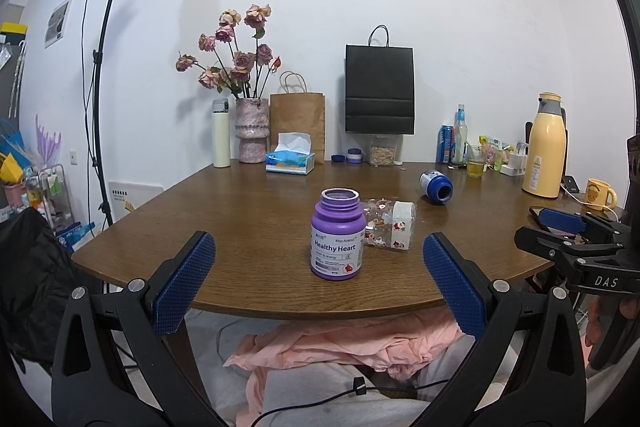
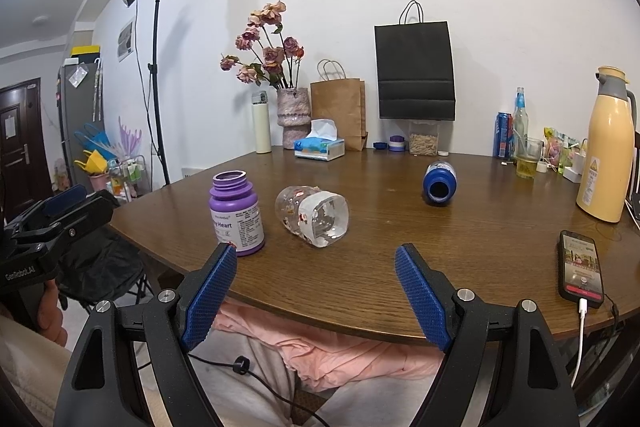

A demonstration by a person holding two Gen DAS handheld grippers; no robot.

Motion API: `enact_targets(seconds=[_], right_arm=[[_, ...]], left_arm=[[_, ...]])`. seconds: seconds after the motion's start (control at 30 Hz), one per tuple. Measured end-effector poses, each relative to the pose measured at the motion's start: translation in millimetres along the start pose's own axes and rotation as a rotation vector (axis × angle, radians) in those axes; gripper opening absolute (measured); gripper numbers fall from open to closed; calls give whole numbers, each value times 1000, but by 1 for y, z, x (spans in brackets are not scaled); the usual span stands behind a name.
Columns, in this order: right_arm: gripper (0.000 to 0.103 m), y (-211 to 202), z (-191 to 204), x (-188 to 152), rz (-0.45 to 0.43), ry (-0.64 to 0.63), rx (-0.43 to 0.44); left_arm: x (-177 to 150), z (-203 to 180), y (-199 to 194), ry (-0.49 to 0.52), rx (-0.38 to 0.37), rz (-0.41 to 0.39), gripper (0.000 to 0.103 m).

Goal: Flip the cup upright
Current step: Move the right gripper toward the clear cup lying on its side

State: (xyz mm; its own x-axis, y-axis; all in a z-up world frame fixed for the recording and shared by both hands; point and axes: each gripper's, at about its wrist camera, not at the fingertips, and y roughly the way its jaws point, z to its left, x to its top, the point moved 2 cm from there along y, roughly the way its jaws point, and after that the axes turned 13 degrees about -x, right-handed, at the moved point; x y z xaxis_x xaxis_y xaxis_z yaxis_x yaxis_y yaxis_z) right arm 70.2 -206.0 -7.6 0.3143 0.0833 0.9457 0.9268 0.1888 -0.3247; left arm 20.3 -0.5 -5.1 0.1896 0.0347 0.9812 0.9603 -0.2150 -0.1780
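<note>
On brown wooden table (image 2: 500,211), clear patterned glass cup (image 2: 312,215) is lying sideways, mouth facing right gripper (image 2: 316,291), nearer; both grippers, left gripper (image 1: 320,283) included, are gaping empty.

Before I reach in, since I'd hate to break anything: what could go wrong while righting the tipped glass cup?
The glass cup lies on its side near the table's front edge, so a nudge might roll it off. The open purple bottle stands close beside it and could get knocked over. Both the left gripper and right gripper are open and hold nothing.
</note>
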Motion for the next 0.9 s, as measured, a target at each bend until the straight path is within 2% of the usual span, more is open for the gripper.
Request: enact_targets(seconds=[0.3, 0.43, 0.5, 0.7, 0.8, 0.9], right_arm=[[86, 14, -3, -2, 42, 31, 30], [86, 45, -12, 1, 102, 68, 85], [86, 65, -13, 4, 139, 47, 104], [86, 119, -10, 21, 190, -67, 70], [86, 139, -6, 27, 211, -83, 122], [86, 159, 7, 33, 234, -130, 173]], left_arm=[[2, 1, 16, 18, -32, 20, 103], [16, 2, 46, 46, -118, 71, 103], [24, 4, 59, 51, -141, 80, 103], [46, 9, 102, 69, -197, 139, 103], [56, 12, 126, 56, -245, 192, 103], [62, 13, 150, 52, -254, 244, 103]])
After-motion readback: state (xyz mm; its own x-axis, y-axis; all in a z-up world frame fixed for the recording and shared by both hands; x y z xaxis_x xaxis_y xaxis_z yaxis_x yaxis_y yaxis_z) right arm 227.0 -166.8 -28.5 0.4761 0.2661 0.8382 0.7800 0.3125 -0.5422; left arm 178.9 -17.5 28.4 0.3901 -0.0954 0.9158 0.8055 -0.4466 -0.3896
